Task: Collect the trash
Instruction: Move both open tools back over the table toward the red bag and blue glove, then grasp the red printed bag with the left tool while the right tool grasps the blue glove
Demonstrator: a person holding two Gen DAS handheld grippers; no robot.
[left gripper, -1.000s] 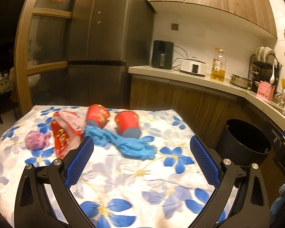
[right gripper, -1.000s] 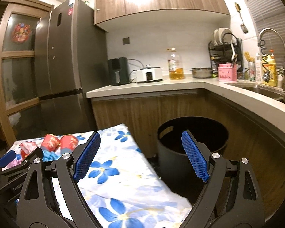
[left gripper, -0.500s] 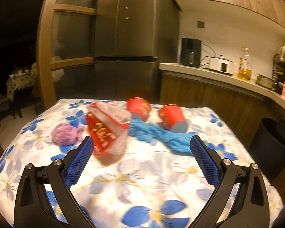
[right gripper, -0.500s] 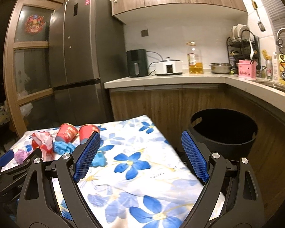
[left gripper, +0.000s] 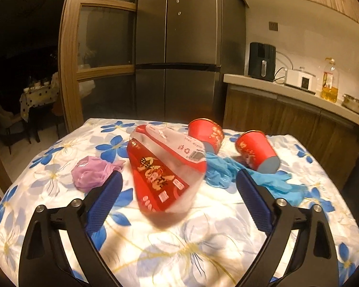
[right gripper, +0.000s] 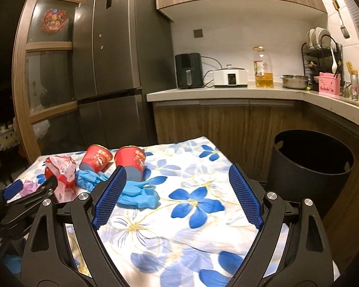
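Observation:
On the floral tablecloth lie a red and clear snack bag, a crumpled pink bag, two tipped red paper cups and blue gloves. My left gripper hovers just short of the snack bag. Its jaws are closing, the bag shows between them, and the pads do not touch it. My right gripper is open over bare cloth, with the gloves and one cup by its left finger. A black trash bin stands on the floor right of the table.
A tall grey fridge stands behind the table. A wooden counter with appliances, an oil bottle and a dish rack runs along the back and right. A dark doorway to another room opens at the left.
Both views have swung left and closer to the table. The trash looks larger, and the snack bag now sits between the left jaws. The bin has slid to the right edge.

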